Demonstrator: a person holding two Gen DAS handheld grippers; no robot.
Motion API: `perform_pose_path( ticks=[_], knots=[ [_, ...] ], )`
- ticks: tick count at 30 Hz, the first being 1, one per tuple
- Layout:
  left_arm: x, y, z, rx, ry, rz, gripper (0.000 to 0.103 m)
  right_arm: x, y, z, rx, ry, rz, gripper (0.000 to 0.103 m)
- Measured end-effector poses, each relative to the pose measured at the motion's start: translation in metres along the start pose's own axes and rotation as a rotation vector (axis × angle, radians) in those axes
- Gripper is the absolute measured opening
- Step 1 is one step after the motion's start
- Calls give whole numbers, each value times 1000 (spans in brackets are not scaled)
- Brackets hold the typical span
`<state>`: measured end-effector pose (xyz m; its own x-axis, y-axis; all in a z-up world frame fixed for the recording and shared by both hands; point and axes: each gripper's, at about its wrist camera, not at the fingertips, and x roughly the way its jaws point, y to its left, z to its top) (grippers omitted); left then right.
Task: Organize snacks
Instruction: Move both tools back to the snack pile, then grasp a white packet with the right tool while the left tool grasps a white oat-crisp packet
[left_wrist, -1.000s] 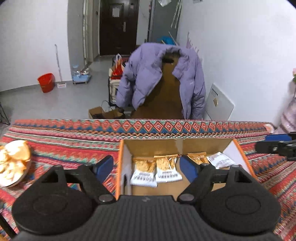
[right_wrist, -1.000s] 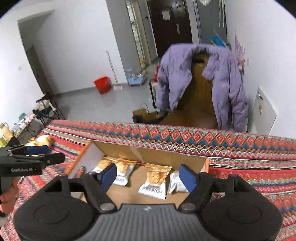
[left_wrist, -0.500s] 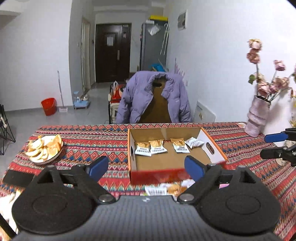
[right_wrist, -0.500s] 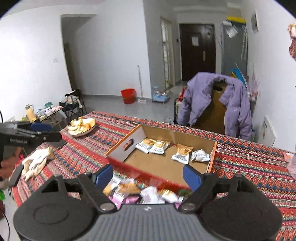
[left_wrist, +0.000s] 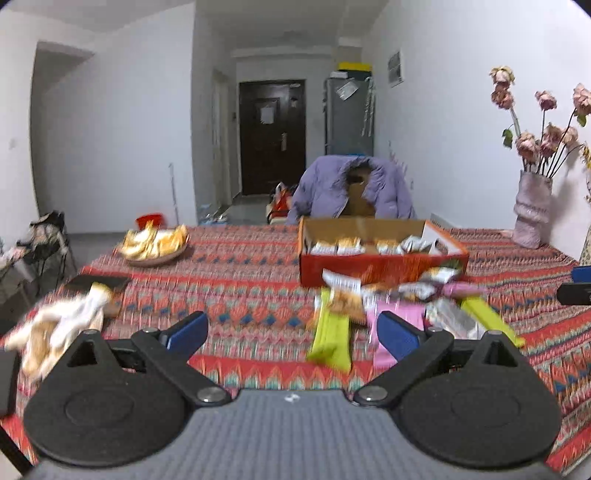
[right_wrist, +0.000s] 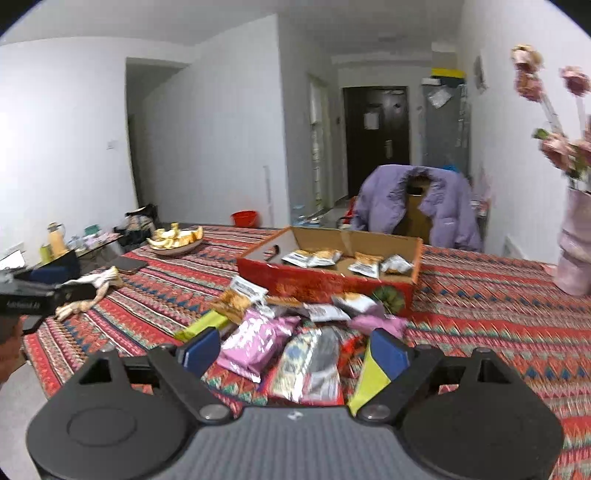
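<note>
Left gripper (left_wrist: 291, 330): jaws spread wide and just been opening, nothing between the blue pads; it hangs over the bare tablecloth, left of the loose snacks.
Right gripper (right_wrist: 295, 349): jaws wide, also just been opening, nothing gripped; the pink packet and the silver-striped packet lie on the cloth below the gap.
Snack pile (right_wrist: 295, 332): loose packets heaped on the table just in front of the box's near wall.
Pink packet (right_wrist: 258, 341): near edge of the pile, flat.
Lime-green bar (left_wrist: 330, 339): lying lengthwise at the pile's left side; a second one (left_wrist: 487, 321) at the right.
Cardboard box (right_wrist: 325, 282): open, red outer wall, mid-table; a row of small white-and-gold sachets (right_wrist: 314, 257) lies along its floor.
Plate of peeled fruit skins (left_wrist: 155, 243): far left of the table, well apart from the box.
Vase of dried roses (left_wrist: 532, 210): far right corner.
Purple jacket (left_wrist: 351, 192): draped on a chair behind the table.
Tablecloth (left_wrist: 240, 288): red patterned weave.
</note>
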<state>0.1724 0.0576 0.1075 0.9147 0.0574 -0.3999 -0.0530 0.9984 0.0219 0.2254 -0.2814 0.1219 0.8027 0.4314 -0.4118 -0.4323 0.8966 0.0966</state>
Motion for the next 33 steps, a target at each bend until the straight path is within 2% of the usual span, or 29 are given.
perform_pose_path(
  ticks=[4, 8, 12, 16, 23, 26, 28, 29, 33],
  knots=[
    [-1, 0, -26, -2, 59, -22, 100, -10, 11, -32, 32, -10, -92, 89],
    [8, -4, -26, 20, 75, -28, 100, -6, 5, -52, 82, 34, -73, 89],
    [21, -11, -22, 28, 72, -41, 100, 0, 1, -57, 79, 55, -123, 89],
    [47, -21, -18, 50, 100, -37, 100, 15, -5, -56, 94, 75, -123, 89],
    [92, -35, -6, 58, 127, -74, 97, 52, -17, -49, 116, 114, -111, 89],
    [118, -40, 3, 65, 124, -72, 93, 71, -24, -43, 125, 120, -114, 88],
    [138, -43, 8, 76, 121, -55, 81, 86, -28, -37, 120, 127, -120, 87],
    [149, -44, 11, 80, 124, -50, 79, 94, -29, -34, 117, 131, -123, 87],
    [193, -51, 20, 92, 134, -72, 76, 130, -37, -15, 77, 133, -116, 86]
  ],
)
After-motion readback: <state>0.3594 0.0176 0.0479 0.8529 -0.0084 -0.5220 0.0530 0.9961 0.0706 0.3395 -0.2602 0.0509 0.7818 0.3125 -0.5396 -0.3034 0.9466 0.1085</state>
